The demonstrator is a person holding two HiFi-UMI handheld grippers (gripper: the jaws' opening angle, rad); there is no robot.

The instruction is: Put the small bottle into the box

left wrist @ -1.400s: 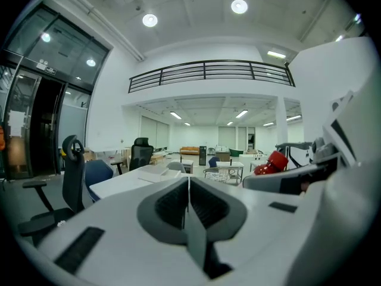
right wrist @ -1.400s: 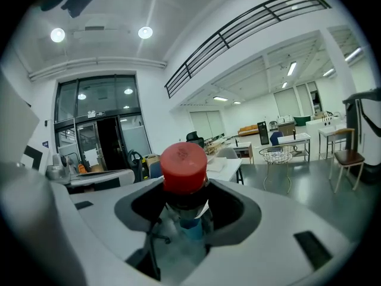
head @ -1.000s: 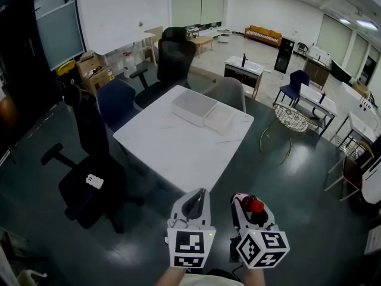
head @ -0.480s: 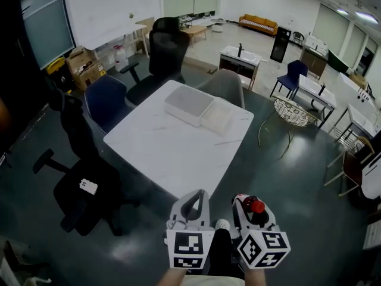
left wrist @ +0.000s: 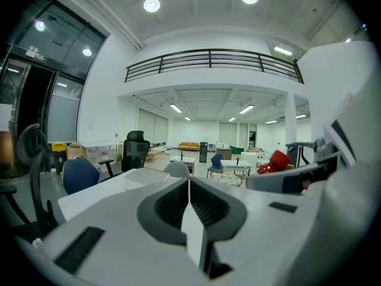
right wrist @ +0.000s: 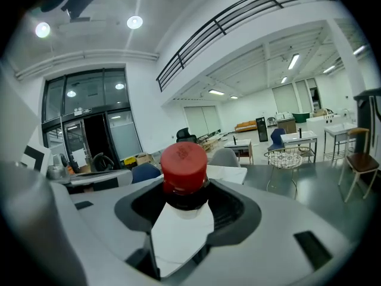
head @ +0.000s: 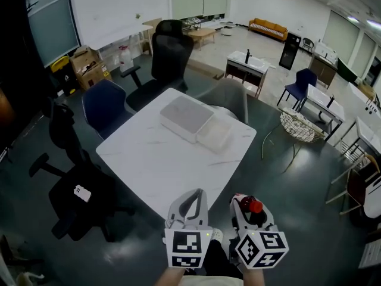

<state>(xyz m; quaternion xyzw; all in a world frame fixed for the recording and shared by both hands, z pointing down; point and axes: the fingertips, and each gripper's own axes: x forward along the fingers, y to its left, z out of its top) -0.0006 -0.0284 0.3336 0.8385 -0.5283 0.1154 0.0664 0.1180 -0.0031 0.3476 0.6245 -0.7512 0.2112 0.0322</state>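
1. My right hand-held gripper (head: 247,202) is clamped on the small bottle (right wrist: 184,170). The jaws pinch its neck just under the red cap and the bottle is upright. I judge that grip is there to stop it tipping in carry.
2. My left hand-held gripper (head: 191,196) has its jaws pressed together with nothing between them. It sits idle at the right one's 9 o'clock, likely just kept out of the way.
3. Both hover over the dark floor (head: 309,177), short of the near edge of the tabletop (head: 156,162).
4. The box (head: 184,117) is pale and shallow, on the far part of the tabletop at about 11 o'clock from my grippers. The bottle is well apart from it.
5. A clear shallow piece (head: 215,134) touches the box at its 4 o'clock; it may be the lid. I can't tell whether the box top is open.
6. Step, as I judge it: carry and approach. The bottle is grasped but not delivered.
7. Next I need to reach across toward 11 o'clock, lower the bottle in upright, then let go. The risk is a long reach over the tabletop.
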